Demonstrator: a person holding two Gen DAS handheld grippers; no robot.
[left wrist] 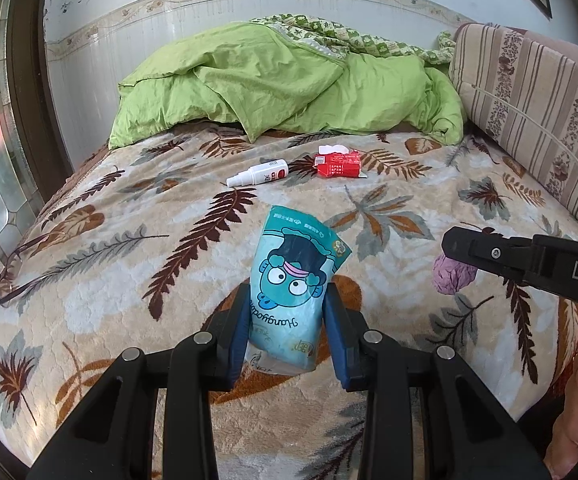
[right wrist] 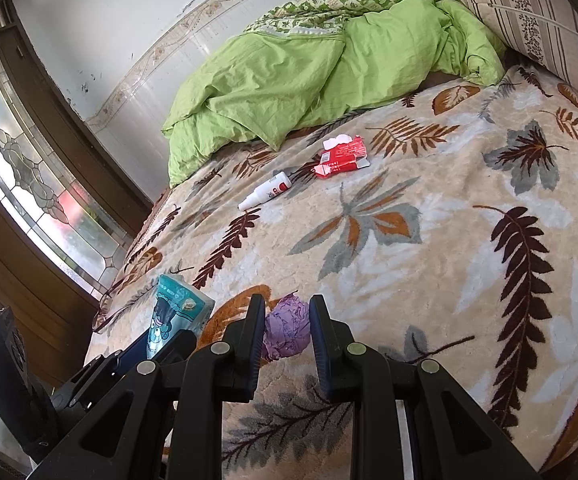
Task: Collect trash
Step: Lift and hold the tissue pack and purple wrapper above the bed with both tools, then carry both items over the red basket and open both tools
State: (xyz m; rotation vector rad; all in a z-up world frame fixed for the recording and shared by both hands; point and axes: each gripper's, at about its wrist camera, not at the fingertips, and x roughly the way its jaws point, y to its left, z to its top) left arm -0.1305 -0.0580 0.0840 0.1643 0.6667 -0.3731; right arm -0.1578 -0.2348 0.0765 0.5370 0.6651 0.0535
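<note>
Two pieces of trash are already in our claws, and both grips look fragile. Nearest, our left claw [left wrist: 287, 322] is clenched on the blue tissue pack [left wrist: 293, 280], its pads pressing the soft lower half while the top juts forward over the bed [left wrist: 89, 260]; we judge the slick wrapper could slide out if we tilt or swing it quickly. Just beside it, our right claw [right wrist: 287, 334] grasps the crumpled purple paper ball [right wrist: 287, 330], which sits at the very fingertips; a ball that light may compress and drop out as we lift. The two claws stand close together, so a careless turn could knock one against the other. Farther off on the leaf-patterned blanket lie the white spray bottle [left wrist: 257, 173] and, just beside it, the torn red box [left wrist: 339, 164]. With both claws full, we cannot take these until we unload. No bin shows in either view. Beyond lies the green quilt [left wrist: 289, 88].
</note>
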